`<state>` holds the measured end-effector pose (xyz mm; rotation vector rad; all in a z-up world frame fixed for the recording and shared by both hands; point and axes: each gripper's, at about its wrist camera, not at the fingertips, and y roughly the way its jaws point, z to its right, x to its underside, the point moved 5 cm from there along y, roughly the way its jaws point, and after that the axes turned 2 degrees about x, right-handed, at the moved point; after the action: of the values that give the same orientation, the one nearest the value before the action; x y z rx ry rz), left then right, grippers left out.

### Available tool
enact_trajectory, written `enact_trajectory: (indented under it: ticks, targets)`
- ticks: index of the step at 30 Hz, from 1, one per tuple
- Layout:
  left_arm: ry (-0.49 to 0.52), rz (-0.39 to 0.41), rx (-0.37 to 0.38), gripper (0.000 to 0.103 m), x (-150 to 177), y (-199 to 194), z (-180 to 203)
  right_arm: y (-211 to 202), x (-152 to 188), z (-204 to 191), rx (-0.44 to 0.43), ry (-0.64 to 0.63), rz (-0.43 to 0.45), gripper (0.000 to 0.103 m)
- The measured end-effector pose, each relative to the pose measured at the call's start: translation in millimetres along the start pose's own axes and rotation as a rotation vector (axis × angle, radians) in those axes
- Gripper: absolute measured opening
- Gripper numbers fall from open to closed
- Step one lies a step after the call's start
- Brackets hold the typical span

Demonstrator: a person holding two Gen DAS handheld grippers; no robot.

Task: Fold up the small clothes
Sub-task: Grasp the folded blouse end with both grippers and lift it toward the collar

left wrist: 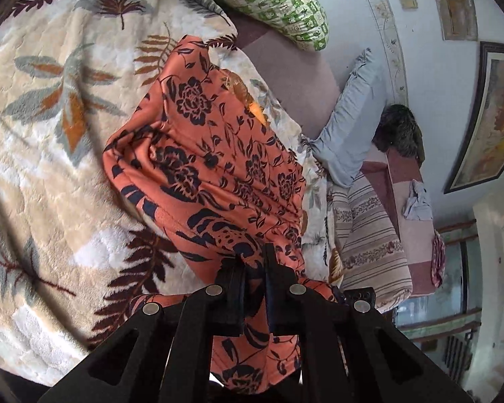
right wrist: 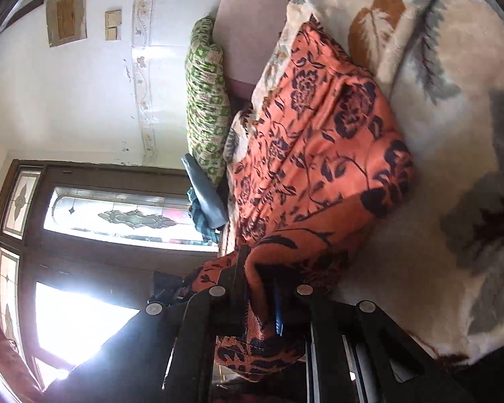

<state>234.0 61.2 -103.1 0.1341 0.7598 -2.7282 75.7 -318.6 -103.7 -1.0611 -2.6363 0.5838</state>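
Around the work: a cream blanket (left wrist: 50,154) with leaf pattern, spread over the bed and bunched in a thick fold at the far side. Beyond that fold, a green and white pillow (left wrist: 279,3) leaning toward the pale wall, and a grey-blue cushion (left wrist: 349,124) next to a striped cushion (left wrist: 369,241). Farther off, a dark furry thing (left wrist: 403,131) on a low pinkish bench, a small grey cloth (left wrist: 418,201) lying on the same bench, and a framed picture (left wrist: 490,117) on the wall. In the right wrist view, a big window (right wrist: 117,216) with patterned glass, very bright, and a blue folded thing (right wrist: 205,198) below the green pillow.

On the blanket, in the middle: an orange cloth (left wrist: 205,168) with dark flowers, lifted at the near edge and draped down to the bed. Left gripper (left wrist: 253,255) closed on that near edge, fabric pinched between the black fingers. Right gripper (right wrist: 255,262) also clamped on the cloth, at another part of the edge, fabric bulging around the fingers.

Nothing lying on top of the cloth. No readable writing or brand anywhere.
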Motion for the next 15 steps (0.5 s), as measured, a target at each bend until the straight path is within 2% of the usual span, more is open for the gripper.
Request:
enact_trajectory:
  ticks: [4,9,12,15]
  targets:
    - [-0.015,0.056,0.011,0.007,-47.6,16.5,8.6,9.2,-48.8,-14.6,-0.049,-0.012,0.066,0.012]
    - [-0.048,0.104,-0.042,0.007,-109.1,46.7,5.0,31.4,-115.4,-10.0,-0.045,0.015,0.132,0.013]
    - [-0.088,0.127,-0.115,0.007,-145.4,69.8,-5.4,46.1,-154.9,2.2,-0.028,0.055,0.175,0.013]
    - [-0.153,0.123,-0.238,0.007,-174.5,90.5,-32.1,64.5,-193.9,20.3,0.04,0.096,0.222,0.013]
